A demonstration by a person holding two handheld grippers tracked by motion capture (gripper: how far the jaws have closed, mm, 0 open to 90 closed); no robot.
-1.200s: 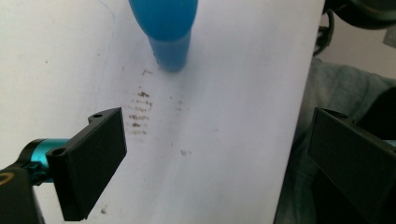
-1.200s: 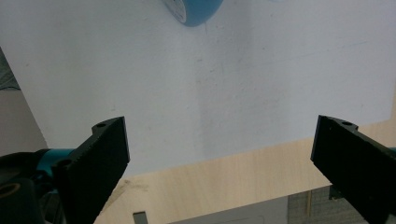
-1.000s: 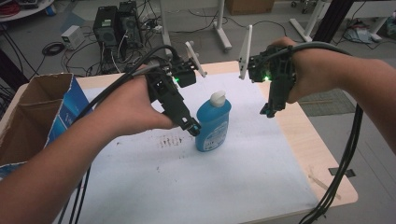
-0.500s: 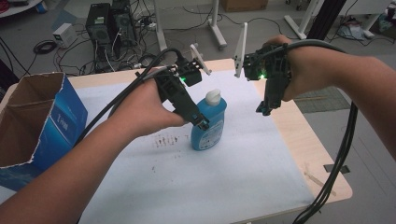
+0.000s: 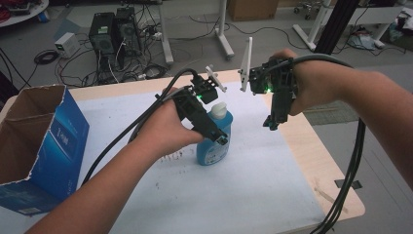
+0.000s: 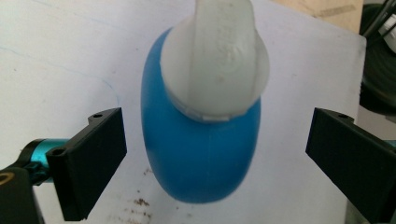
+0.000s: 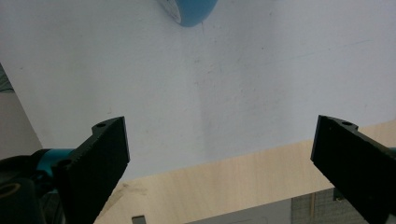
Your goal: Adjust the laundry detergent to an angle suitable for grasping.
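Both hand-held grippers gape wide, left (image 5: pixel 221 139) straddling a blue bottle (image 5: pixel 214 146) on the white-covered table (image 5: pixel 253 185).

Work area: light wooden table on a grey floor, equipment and cabling behind.

The table (image 5: pixel 311 161) has a pale wood top, largely covered by a white sheet (image 5: pixel 243 195) marked with small dark specks. An open blue cardboard box (image 5: pixel 46 141) stands at the table's left edge. Beyond the far edge, a black computer tower (image 5: pixel 104 36) and a second dark unit sit on the grey floor (image 5: pixel 195 46) among loose tangled cables (image 5: pixel 73 73). A small white box (image 5: pixel 65 44) lies to their left. White stand legs (image 5: pixel 224 39) rise behind the table, a black post (image 5: pixel 341 24) at far right. Lighting is even and diffuse.
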